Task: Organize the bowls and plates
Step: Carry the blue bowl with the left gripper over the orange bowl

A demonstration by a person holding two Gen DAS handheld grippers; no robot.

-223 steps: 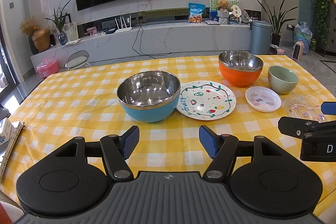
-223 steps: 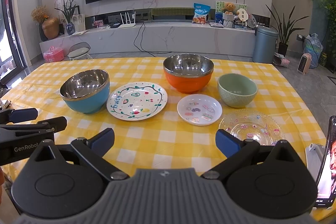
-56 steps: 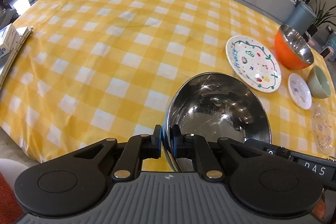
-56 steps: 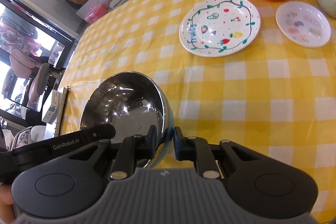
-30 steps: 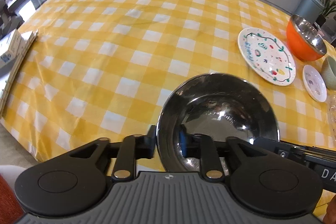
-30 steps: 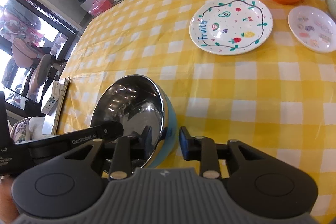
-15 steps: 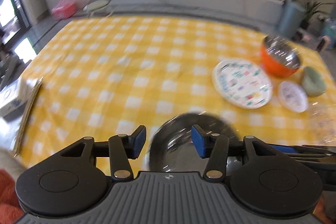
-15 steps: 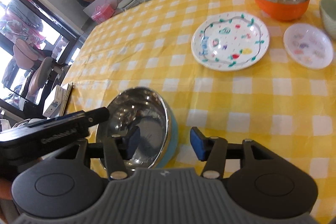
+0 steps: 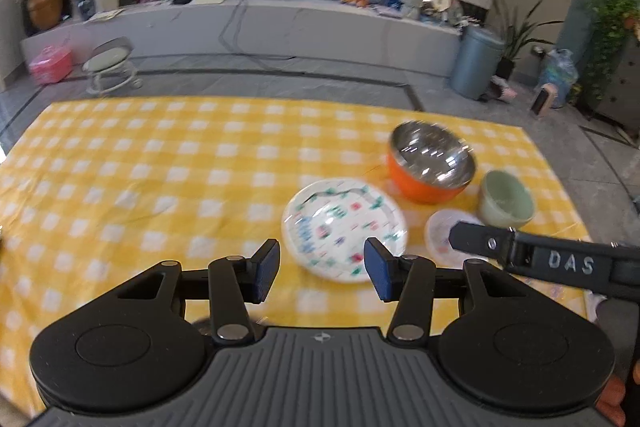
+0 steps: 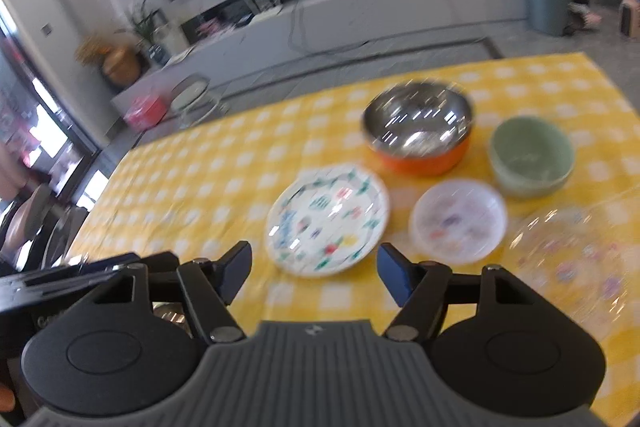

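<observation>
Now both tools hang above the near edge of the counter (image 9: 120, 155), which is covered in a yellow-and-white checked cloth. The left gripper (image 9: 322, 270) has its jaws standing wide with nothing between them. The right gripper (image 10: 316, 273) has just been opening its jaws, and they too are wide and empty.

Everything is a little blurred. The big decorated plate (image 10: 327, 221) lies flat on the cloth, straight ahead of both pairs of jaws. Beyond it and to the right sits the orange bowl (image 10: 420, 129) with its shiny steel inside, upright. The pale green bowl (image 10: 530, 155) stands just beside it on the right, apart from it as far as I can tell. In front of those two lies the small white plate (image 10: 458, 221), just beside the big plate's right edge. Nearer still, at the right side, lies a clear glass plate (image 10: 572, 259) with small coloured marks.

A sliver of shiny steel (image 10: 170, 315) shows low down under the right tool's left finger; what it belongs to I cannot tell from here. From the left tool's camera, the other tool's black finger crosses in over the small white plate.
</observation>
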